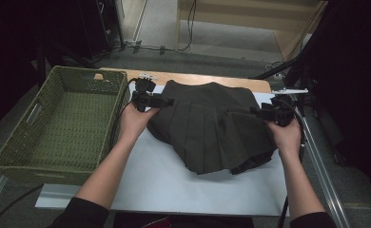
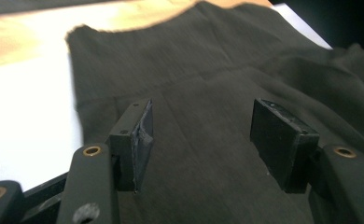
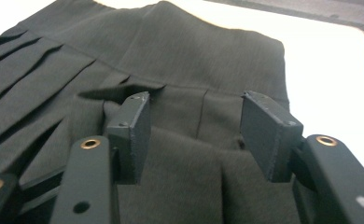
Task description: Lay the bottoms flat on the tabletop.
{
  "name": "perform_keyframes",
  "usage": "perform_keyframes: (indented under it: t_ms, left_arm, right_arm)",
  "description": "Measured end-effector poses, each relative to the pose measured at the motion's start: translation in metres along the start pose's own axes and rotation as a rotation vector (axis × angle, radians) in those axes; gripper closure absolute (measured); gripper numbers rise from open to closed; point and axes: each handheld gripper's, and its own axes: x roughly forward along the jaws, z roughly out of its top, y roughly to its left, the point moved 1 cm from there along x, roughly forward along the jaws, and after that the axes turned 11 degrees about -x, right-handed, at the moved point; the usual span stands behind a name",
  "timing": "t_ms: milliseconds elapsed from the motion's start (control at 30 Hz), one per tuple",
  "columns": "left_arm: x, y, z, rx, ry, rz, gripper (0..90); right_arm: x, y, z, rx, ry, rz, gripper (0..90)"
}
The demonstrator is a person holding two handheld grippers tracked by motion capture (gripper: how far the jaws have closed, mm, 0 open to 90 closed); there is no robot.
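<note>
High view: dark pleated skirt lies spread on the white table, right of the green woven basket.
Left gripper: at the skirt's left edge — jaws apart, nothing pinched, cloth beneath.
Right gripper: at the skirt's right edge — jaws apart, over the pleats, gripping nothing.

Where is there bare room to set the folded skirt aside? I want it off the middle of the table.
The green basket at the left stands empty. The white mat is bare along its near edge, between the person's forearms, and in a strip between the skirt and the basket. It is crowded mid-table, where the left gripper and right gripper flank the skirt.
</note>
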Motion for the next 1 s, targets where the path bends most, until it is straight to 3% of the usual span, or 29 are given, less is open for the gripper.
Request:
perform_keyframes:
  t_ms: [133,533,867,1000]
  left_arm:
    - [0.002,-0.002,-0.007,-0.002,0.023,-0.034,40.0]
    - [0.005,-0.012,-0.028,0.059,0.072,-0.056,36.9]
    - [0.003,-0.024,-0.041,0.109,0.105,-0.087,36.9]
    - [0.002,-0.025,-0.044,0.101,0.099,-0.099,36.8]
  right_arm:
    - [-0.002,0.003,-0.01,-0.021,-0.003,0.007,44.4]
    - [-0.004,0.014,-0.038,-0.034,-0.014,0.046,44.4]
    - [-0.015,0.012,-0.057,-0.021,0.001,0.047,44.4]
    - [-0.018,0.011,-0.062,-0.027,0.001,0.045,44.4]
